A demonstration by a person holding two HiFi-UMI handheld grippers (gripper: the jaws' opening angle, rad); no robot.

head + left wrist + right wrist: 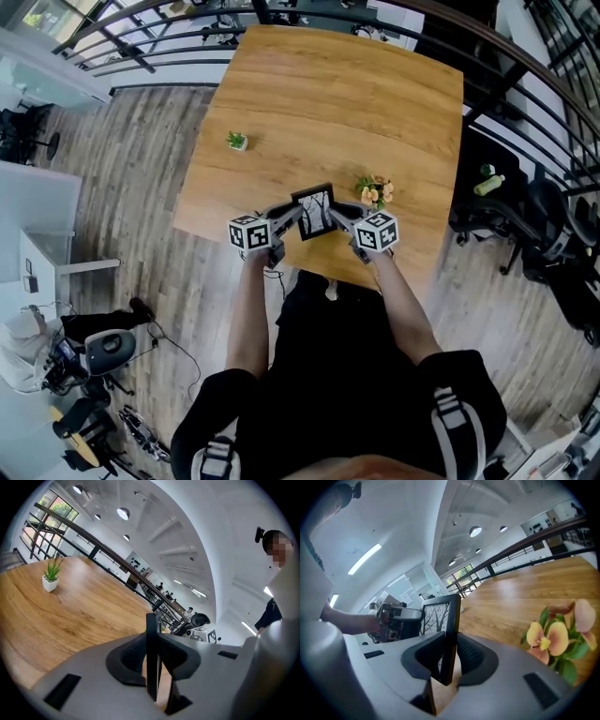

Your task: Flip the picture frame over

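A black picture frame [314,212] with a bare-branch print is held upright over the near edge of the wooden table [356,103]. My left gripper [289,217] is clamped on its left side and my right gripper [339,217] on its right side. The left gripper view looks along the frame [151,658] edge-on, a thin black bar pinched between the pads of the gripper [152,644]. In the right gripper view the frame [440,620] shows its print facing left, with that gripper [450,641] shut on its lower corner.
A small potted plant [236,141] stands on the left of the table and shows too in the left gripper view [50,576]. An orange flower bunch [375,191] sits just beyond my right gripper, close by it [558,637]. A black railing [525,84] and chairs [553,234] flank the table.
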